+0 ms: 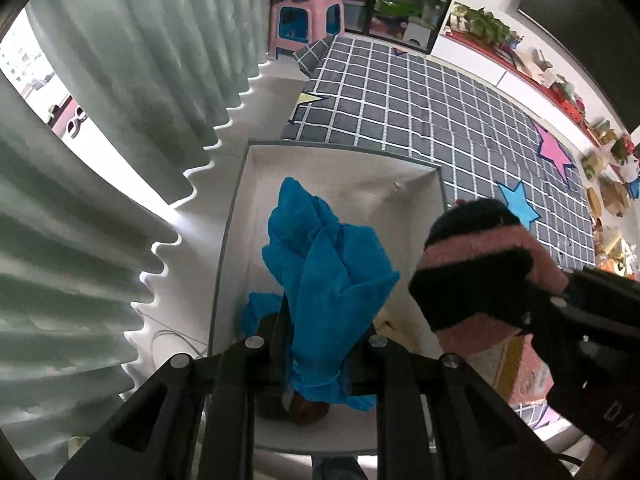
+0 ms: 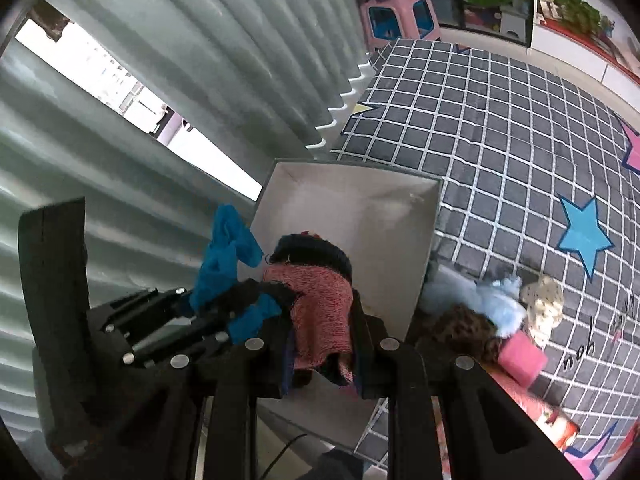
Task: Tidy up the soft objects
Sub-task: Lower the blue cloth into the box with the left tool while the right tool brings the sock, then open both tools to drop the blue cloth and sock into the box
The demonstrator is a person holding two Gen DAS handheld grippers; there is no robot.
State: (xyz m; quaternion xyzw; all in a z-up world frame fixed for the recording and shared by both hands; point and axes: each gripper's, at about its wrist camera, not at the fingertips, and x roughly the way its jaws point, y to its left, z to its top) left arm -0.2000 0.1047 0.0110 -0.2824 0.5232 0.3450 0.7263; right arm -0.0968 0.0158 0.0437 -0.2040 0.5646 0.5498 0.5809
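Note:
A crumpled blue cloth (image 1: 328, 264) hangs from my left gripper (image 1: 316, 344), whose fingers are shut on it above the white, grey-rimmed box (image 1: 352, 176). To its right, my right gripper (image 1: 536, 304) is shut on a pink-and-black striped knit piece (image 1: 476, 264). In the right wrist view the same knit piece (image 2: 320, 304) is clamped in my right gripper (image 2: 320, 340) over the near part of the box (image 2: 360, 208). There my left gripper (image 2: 216, 312) with the blue cloth (image 2: 224, 256) is at the box's left rim. A small brown item (image 1: 308, 412) lies on the box floor.
The box stands on a grey checked mat with stars (image 2: 500, 120), beside pale green curtains (image 2: 200, 60). Right of the box lies a heap of soft things: a light blue fluffy one (image 2: 500, 304), a brown one (image 2: 460, 332), a cream one (image 2: 544, 304), a pink roll (image 2: 520, 356). A pink stool (image 2: 400, 12) stands far back.

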